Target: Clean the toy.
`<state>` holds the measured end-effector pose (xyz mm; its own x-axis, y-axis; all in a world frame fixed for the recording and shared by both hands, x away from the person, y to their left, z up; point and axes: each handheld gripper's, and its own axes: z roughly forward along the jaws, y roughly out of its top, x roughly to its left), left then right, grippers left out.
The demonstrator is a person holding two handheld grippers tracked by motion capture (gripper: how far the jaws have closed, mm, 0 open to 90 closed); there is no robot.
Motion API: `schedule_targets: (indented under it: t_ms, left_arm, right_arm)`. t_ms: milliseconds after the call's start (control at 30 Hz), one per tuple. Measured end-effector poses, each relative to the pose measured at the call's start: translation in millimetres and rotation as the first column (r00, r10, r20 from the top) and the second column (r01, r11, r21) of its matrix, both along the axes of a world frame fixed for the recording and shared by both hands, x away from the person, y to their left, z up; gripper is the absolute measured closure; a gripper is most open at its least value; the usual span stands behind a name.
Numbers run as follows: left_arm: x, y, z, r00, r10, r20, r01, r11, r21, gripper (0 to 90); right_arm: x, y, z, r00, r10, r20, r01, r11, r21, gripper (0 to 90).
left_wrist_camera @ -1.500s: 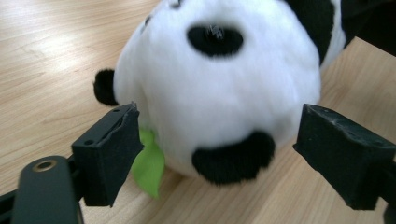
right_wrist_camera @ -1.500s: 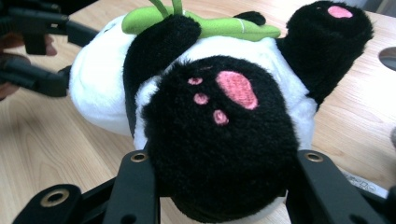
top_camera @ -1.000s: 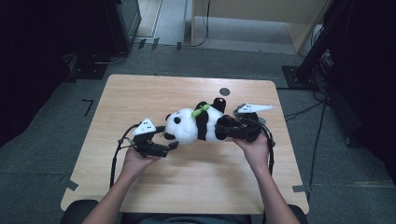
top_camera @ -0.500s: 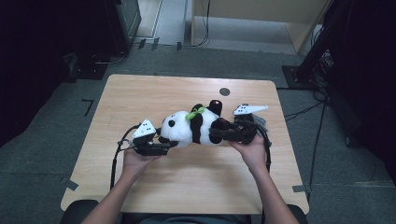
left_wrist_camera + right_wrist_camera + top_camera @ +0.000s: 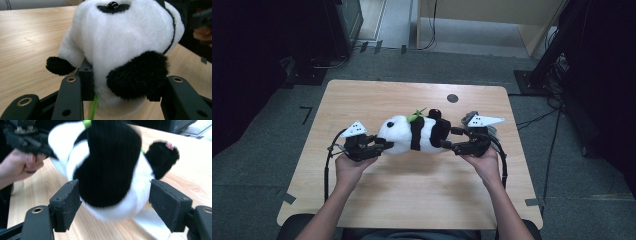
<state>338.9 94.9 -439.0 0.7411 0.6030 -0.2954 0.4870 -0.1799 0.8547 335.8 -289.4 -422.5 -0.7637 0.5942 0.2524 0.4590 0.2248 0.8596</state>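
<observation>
High view: a plush panda [image 5: 414,134] lies on its side across the middle of a pale wooden surface [image 5: 412,200], head toward the person's left, legs toward the right. A small green leaf sprig [image 5: 416,116] sticks up from its body.

The left hand-held gripper [image 5: 379,145] has just been closing, and in the left gripper view its black pads press into the panda's [image 5: 120,50] head, one beside a black ear [image 5: 137,75], so the head is gripped. A bright green strand [image 5: 93,107] hangs down between the jaws.

The right hand-held gripper [image 5: 451,139] has just been opening. In the right gripper view its two padded jaws stand apart on either side of the panda's [image 5: 110,167] black-and-white rear, with visible gaps, so it is open and not holding. A black paw [image 5: 162,155] with a pink spot sticks out beyond it.

The toy looks light, soft and squashy; it should dent under the pads and sag where unsupported, so it will not break, but fur may slip. The firmest holds appear to be the round head and the thick middle of the body, rather than a thin limb.

A dark round mark [image 5: 452,98] sits on the surface behind the panda. No brand, label or readable writing shows anywhere.
</observation>
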Motion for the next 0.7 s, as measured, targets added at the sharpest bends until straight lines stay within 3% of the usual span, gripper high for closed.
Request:
schedule_targets:
  t_ms: [167,300,400,500,600,633,700]
  left_arm:
    - [1.9,-0.3,3.9,0.9986,-0.019,-0.050,0.017,0.9990,-0.042,53.4]
    - [5.9,-0.7,3.3,0.9936,-0.042,-0.105,0.034,0.9965,-0.077,53.2]
    - [6.8,-3.7,3.3,0.9896,-0.060,-0.131,0.049,0.9950,-0.086,53.2]
    - [3.8,-11.6,3.6,0.9897,-0.061,-0.129,0.053,0.9966,-0.063,53.2]
    - [2.3,-15.2,2.1,0.9901,-0.045,-0.133,0.039,0.9979,-0.051,52.3]
    - [1.4,-16.6,1.9,0.9911,-0.039,-0.127,0.033,0.9984,-0.045,51.2]
    - [-0.9,-20.1,2.6,0.9947,-0.029,-0.099,0.027,0.9995,-0.016,47.9]
  right_arm:
    - [-4.6,10.8,-10.6,0.9987,0.023,0.046,-0.021,0.9985,-0.050,21.9]
    - [-5.9,16.2,-13.9,0.9957,0.043,0.083,-0.040,0.9984,-0.041,17.9]
    - [-6.1,19.7,-16.4,0.9931,0.029,0.114,-0.024,0.9985,-0.049,13.7]
    - [-7.4,30.6,-18.9,0.9884,-0.003,0.152,0.023,0.9913,-0.130,13.0]
    - [-5.5,31.7,-20.5,0.9900,-0.020,0.140,0.039,0.9898,-0.137,18.2]
    - [-4.8,32.2,-20.9,0.9906,-0.025,0.135,0.045,0.9881,-0.147,29.1]
    - [-6.1,34.4,-18.5,0.9907,-0.044,0.129,0.066,0.9822,-0.176,42.3]
